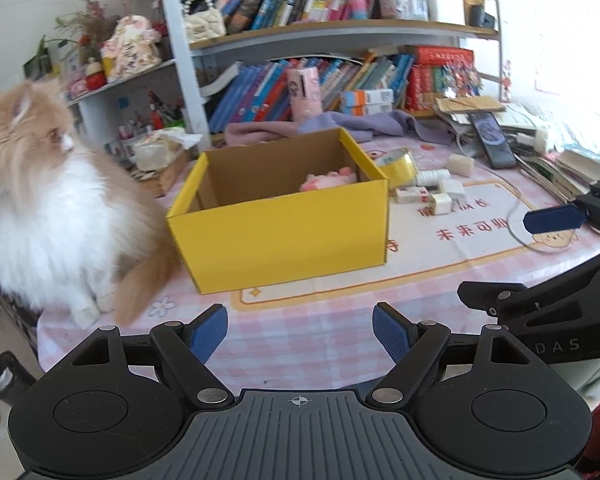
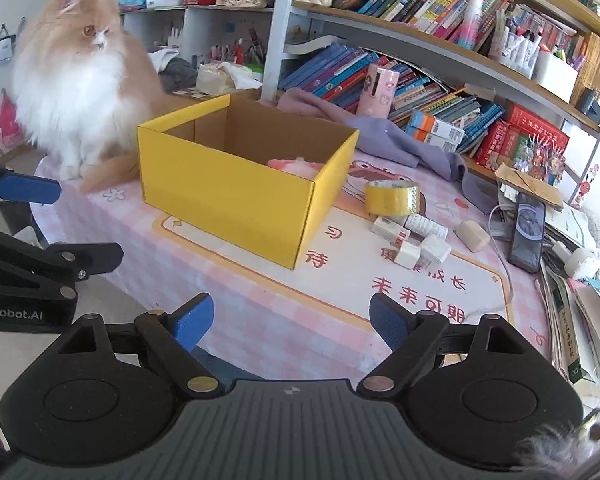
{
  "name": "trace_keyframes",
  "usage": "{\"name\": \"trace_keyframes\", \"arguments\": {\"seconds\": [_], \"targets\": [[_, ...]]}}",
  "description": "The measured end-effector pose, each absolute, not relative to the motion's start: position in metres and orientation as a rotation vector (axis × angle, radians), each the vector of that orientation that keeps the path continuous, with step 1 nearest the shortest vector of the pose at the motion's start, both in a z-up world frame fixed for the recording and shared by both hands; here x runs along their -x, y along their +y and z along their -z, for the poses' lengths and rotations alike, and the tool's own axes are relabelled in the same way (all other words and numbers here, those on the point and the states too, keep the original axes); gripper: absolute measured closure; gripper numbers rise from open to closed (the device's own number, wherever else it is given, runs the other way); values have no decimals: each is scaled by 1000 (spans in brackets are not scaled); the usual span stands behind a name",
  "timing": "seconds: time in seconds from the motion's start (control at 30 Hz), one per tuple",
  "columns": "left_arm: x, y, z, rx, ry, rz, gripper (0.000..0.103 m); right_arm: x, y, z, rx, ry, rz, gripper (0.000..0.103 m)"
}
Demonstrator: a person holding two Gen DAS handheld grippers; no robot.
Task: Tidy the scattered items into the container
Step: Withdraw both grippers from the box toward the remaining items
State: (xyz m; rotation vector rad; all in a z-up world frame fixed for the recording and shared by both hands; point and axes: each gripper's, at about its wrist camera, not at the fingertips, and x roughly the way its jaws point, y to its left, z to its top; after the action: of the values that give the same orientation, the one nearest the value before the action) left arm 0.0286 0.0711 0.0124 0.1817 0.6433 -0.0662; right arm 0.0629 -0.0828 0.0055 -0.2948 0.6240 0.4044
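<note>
An open yellow cardboard box [image 1: 284, 236] [image 2: 228, 200] stands on the pink checked tablecloth, with a pink plush toy [image 1: 328, 180] [image 2: 296, 166] inside it. To its right lie a roll of yellow tape [image 1: 398, 162] [image 2: 392, 198], several small white boxes [image 1: 428, 192] [image 2: 412, 240] and a cream block [image 1: 462, 165] [image 2: 473, 235]. My left gripper [image 1: 300, 336] hangs open over the table's near edge, in front of the box, nothing between its fingers. My right gripper [image 2: 292, 322] is open too and holds nothing, near the same edge.
A fluffy orange and white cat [image 1: 48, 208] [image 2: 80, 80] sits on the table just left of the box. A purple cloth [image 2: 404, 140], a phone [image 2: 527, 232] with a cable, papers and bookshelves crowd the back and right side.
</note>
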Motion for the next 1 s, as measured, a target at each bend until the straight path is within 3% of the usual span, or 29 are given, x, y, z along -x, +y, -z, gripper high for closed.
{"name": "trace_keyframes", "arguments": {"seconds": [1.0], "targets": [[-96,-39,4,-300,653,367,21,-106,-183,8,197,716,-154,17]]}}
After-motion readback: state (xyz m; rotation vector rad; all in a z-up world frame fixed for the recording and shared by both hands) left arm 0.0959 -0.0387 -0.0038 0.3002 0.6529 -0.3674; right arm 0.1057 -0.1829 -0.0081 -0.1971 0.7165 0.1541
